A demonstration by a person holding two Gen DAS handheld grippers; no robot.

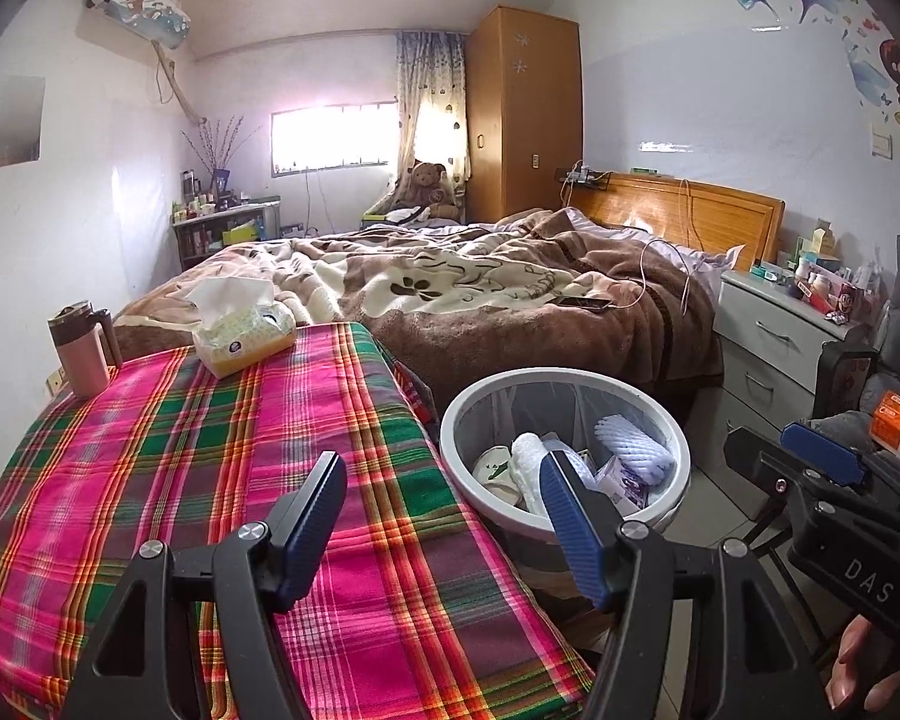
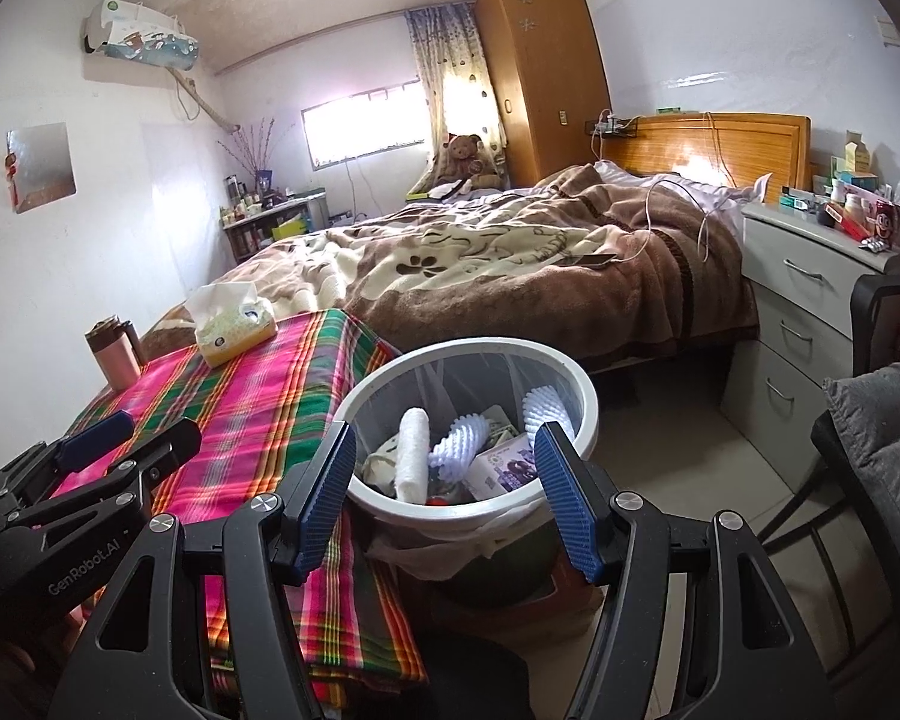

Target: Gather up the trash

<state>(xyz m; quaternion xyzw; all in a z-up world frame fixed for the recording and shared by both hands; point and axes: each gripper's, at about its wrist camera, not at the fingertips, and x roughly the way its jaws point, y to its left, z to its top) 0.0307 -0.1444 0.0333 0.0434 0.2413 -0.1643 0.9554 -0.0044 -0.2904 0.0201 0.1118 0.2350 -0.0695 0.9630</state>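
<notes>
Both tongs empty. My left gripper (image 1: 444, 516) has its jaws standing wide apart over the near edge of the plaid tablecloth (image 1: 210, 450); my right gripper (image 2: 444, 501) is likewise spread wide, hanging above the near rim of the trash bin (image 2: 582, 384). Nothing is clamped in either.

Bin sits on the floor just beside the table's right edge, at 12 o'clock from the right tongs and at about 1 o'clock from the left. Contents, right wrist view: a rolled white towel-like wad (image 2: 413, 447), white foam fruit netting (image 2: 459, 438), a small printed carton (image 2: 506, 468). A liner bag hangs over the rim.

Table survey, left wrist view: tissue box (image 1: 243, 330) at 11 o'clock, pink mug (image 1: 84, 354) at 10 o'clock, both at the far end. I judge neither to be trash. No loose scrap shows on the cloth, though the near corners are hidden behind my own tongs, so I cannot rule out something small there.

Judgement: collection looks largely done, or the next piece lies outside these views.

Notes for doing this step well:
- Sweep the view along the cloth and the floor by the bin before committing either hand.
- Keep jaws apart until a piece sits squarely between the pads.
- Light items like the netting spring back; release low inside the rim, not above it.
- Avoid snagging the liner when withdrawing.
</notes>
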